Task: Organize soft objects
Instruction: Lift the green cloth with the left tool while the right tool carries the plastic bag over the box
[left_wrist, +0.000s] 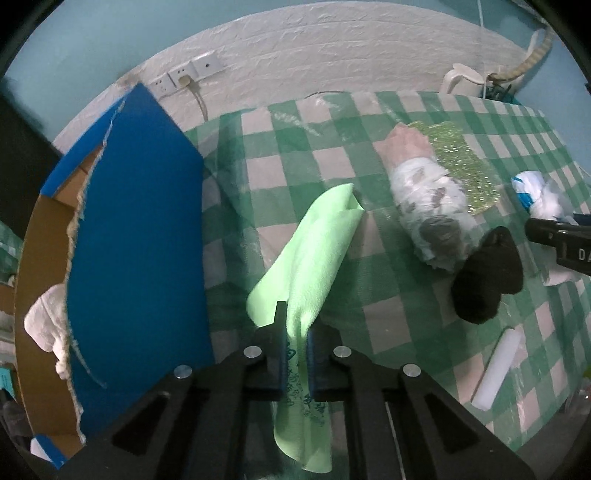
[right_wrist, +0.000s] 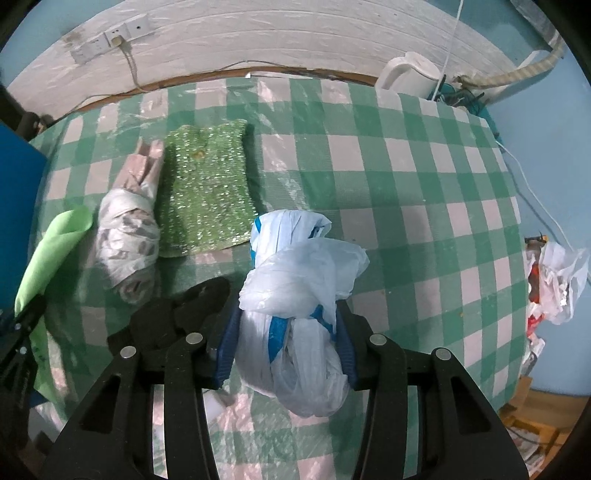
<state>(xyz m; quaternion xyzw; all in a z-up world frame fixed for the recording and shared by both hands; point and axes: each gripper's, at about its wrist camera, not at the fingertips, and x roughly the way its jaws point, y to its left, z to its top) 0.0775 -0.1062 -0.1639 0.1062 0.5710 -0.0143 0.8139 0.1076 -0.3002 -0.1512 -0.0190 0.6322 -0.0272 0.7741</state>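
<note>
My left gripper (left_wrist: 296, 332) is shut on a light green cloth (left_wrist: 314, 251) that trails forward over the checked tablecloth (left_wrist: 332, 122); the cloth also shows in the right wrist view (right_wrist: 51, 243). My right gripper (right_wrist: 286, 332) is shut on a knotted white and blue plastic bag (right_wrist: 299, 288), seen from the left wrist view at the right edge (left_wrist: 535, 192). A rolled white and grey plastic bag (left_wrist: 428, 206) (right_wrist: 125, 232), a glittery green cloth (left_wrist: 461, 162) (right_wrist: 207, 192) and a black sock (left_wrist: 487, 273) (right_wrist: 177, 314) lie on the table between the grippers.
A blue cardboard box (left_wrist: 136, 229) stands open at the left, with a white soft item (left_wrist: 44, 325) inside. A white foam cylinder (left_wrist: 498, 369) lies near the front right. A white kettle (right_wrist: 410, 74) stands at the back right edge. Crumpled bags (right_wrist: 557, 280) hang beyond the table's right side.
</note>
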